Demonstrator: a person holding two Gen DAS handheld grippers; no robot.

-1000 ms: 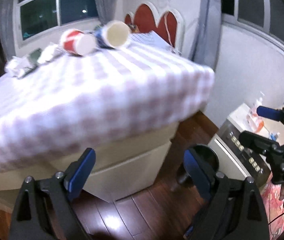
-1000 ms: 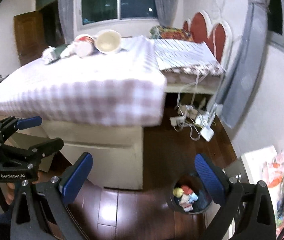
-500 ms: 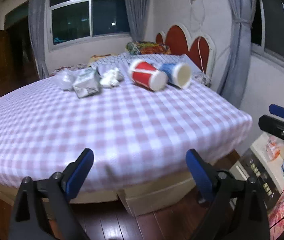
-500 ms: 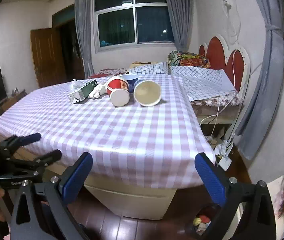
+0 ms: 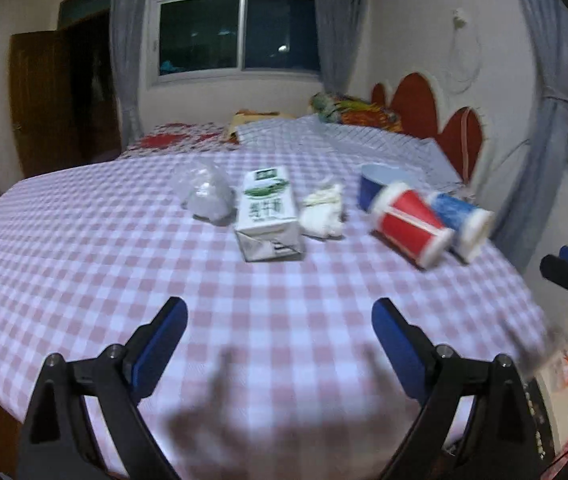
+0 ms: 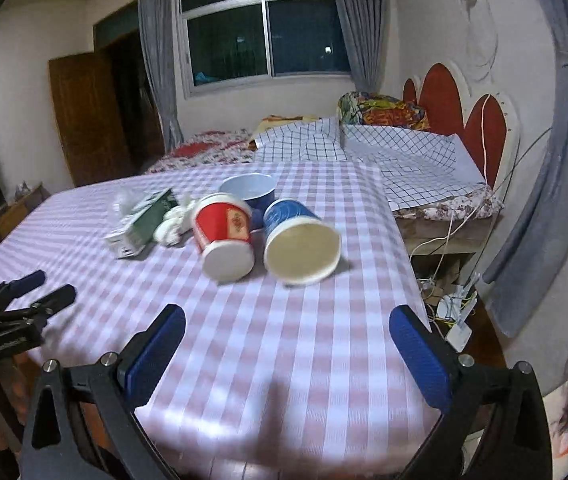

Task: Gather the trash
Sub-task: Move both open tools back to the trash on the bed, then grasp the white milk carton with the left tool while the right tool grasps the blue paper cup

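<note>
Trash lies on a table with a pink checked cloth (image 5: 84, 264): a crumpled clear bag (image 5: 207, 196), a milk carton (image 5: 268, 216), a white paper wad (image 5: 323, 212), a blue bowl (image 5: 379, 184), a red cup (image 5: 409, 224) and a blue cup (image 5: 461, 220), both on their sides. In the right wrist view I see the red cup (image 6: 224, 236), the blue cup (image 6: 299, 240), the bowl (image 6: 250, 192) and the carton (image 6: 142, 224). My left gripper (image 5: 280, 340) is open and empty over the near table edge. My right gripper (image 6: 287, 344) is open and empty before the cups.
A bed (image 6: 403, 160) with a checked sheet and a red headboard (image 6: 463, 120) stands behind the table. Cables and a power strip (image 6: 455, 312) lie on the floor to the right. A wooden door (image 5: 56, 100) is at the back left. The left gripper shows in the right wrist view (image 6: 24, 300).
Both grippers have risen from beside the table's side, near the floor and a bin, to above its top and moved in toward the trash. Both stay open.
</note>
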